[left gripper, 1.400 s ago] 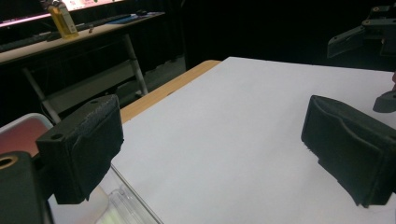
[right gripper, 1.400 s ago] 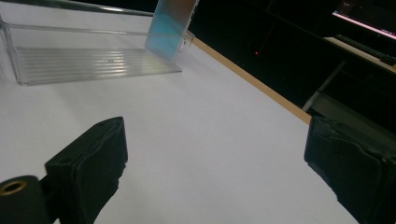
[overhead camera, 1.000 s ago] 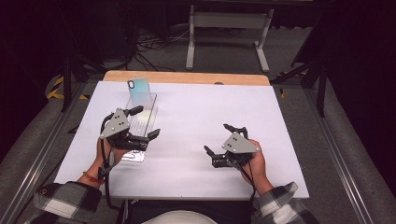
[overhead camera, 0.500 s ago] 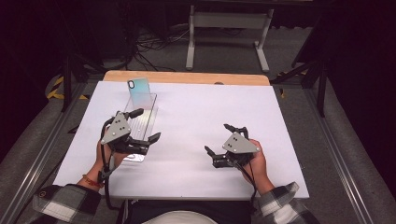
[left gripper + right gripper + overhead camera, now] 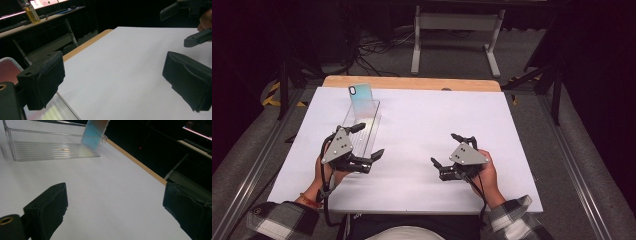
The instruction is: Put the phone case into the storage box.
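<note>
A clear plastic tray point(image 5: 371, 119) lies lengthwise on the white table, left of centre. A phone point(image 5: 360, 98) with an iridescent back stands tilted at the tray's far end, also seen as the phone point(image 5: 95, 133) in the tray point(image 5: 50, 150). My left gripper point(image 5: 368, 141) hovers open over the tray's near end, with nothing between its pads point(image 5: 42, 80). The tray's edge point(image 5: 58, 110) shows under its left jaw. My right gripper point(image 5: 446, 149) is open over bare table right of centre, about a hand's width from the tray, and its jaws point(image 5: 115, 212) hold nothing.
The white sheet point(image 5: 437, 115) covers the table, with a wooden strip point(image 5: 412, 82) along the far edge. A metal stand point(image 5: 454, 35) and cables sit on the floor beyond. In the left gripper view, the right gripper point(image 5: 190, 25) shows at top right.
My left gripper has drifted slightly toward the near edge and to the right, covering the tray's near end. The right gripper has stayed put.
</note>
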Motion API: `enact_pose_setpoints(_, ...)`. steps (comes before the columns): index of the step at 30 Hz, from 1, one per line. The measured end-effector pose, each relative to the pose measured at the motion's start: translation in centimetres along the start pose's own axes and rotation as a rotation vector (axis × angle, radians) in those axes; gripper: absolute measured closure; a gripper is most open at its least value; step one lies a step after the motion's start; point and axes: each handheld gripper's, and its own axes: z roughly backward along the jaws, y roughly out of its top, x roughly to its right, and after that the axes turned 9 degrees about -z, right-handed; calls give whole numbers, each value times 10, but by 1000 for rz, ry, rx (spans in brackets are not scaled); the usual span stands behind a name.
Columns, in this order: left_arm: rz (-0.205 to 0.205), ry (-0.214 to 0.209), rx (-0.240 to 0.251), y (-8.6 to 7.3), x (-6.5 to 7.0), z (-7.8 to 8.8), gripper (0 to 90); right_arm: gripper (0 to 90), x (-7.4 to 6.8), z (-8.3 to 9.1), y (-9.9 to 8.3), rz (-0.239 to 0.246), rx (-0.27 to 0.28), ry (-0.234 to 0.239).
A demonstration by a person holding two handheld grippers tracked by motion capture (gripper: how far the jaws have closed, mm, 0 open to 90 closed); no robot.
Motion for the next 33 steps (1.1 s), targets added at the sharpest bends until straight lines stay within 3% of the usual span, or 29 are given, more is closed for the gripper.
enact_pose_setpoints(15,13,-56,-31,-22,4,6,47,51,3,5,-6,-23,-22,-14)
enact_pose_setpoints(23,-2,-29,-50,-33,11,10,53,49,2,16,-12,-24,-23,-17)
enact_pose_setpoints(26,5,-46,-78,-39,11,11,47,48,1,18,-15,-27,-26,-13)
enact_pose_setpoints(33,21,-46,-92,-47,12,14,44,48,1,28,-24,-27,-21,-12)
